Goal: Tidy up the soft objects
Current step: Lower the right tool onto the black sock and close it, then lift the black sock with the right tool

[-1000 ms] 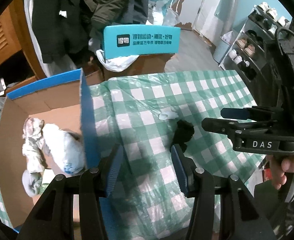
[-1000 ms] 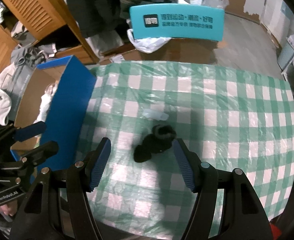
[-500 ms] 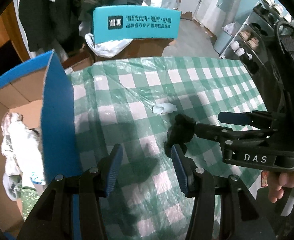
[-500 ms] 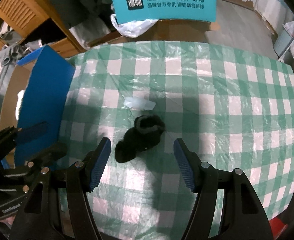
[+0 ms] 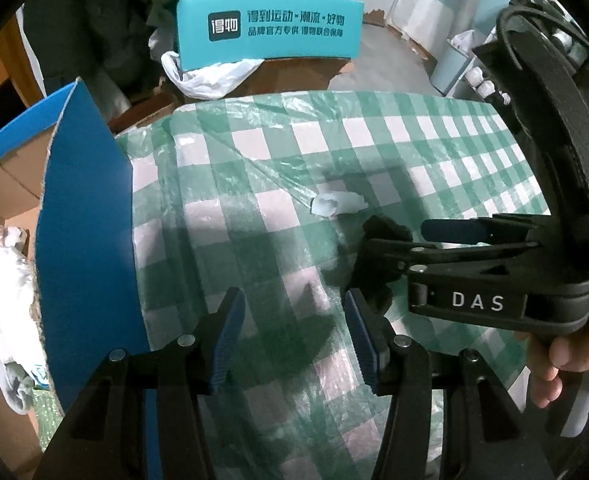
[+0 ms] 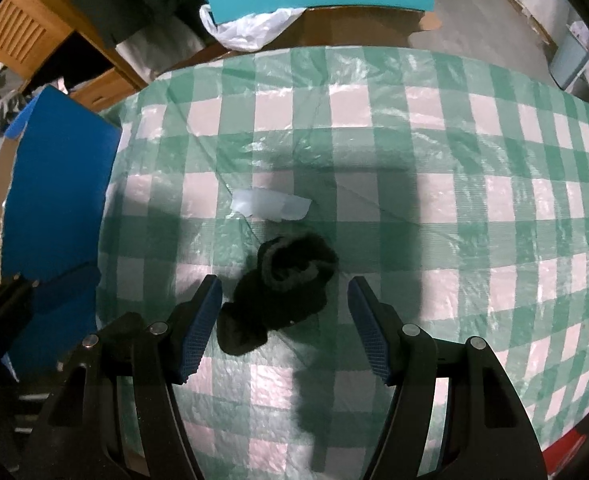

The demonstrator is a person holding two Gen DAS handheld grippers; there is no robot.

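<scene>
While the right tongs (image 6: 282,312) are hanging over the counter (image 6: 454,200), a black sock (image 6: 282,288) is lying bunched between their two blue-padded fingers (image 6: 200,328), in the lower middle of the right wrist frame. The sock's lower end is sitting just beside the left-hand pad, though I cannot tell whether it is touching; the other pad is standing well apart from it. These tongs are spread wide and gripping nothing.

The sock is looking fuzzy and soft, rolled into a lumpy curl with a greyish cuff rim showing. A small pale scrap (image 6: 270,206), crumpled and translucent, is lying just above it on the green-and-white checked cover, which is glossy and wrinkled like thin plastic.

In the left wrist view, the left tongs (image 5: 292,320) are hovering over bare checked cloth at the lower middle, released and empty. The sock (image 5: 378,264) is lying to the right of them, partly hidden by the black body of the right tongs (image 5: 394,240) marked "DAS". A blue cardboard box (image 5: 86,240) is standing at the left of the frame, its flap upright, with pale cloth items (image 5: 10,280) lying inside. A teal printed board (image 5: 270,28) is standing at the upper middle.
</scene>
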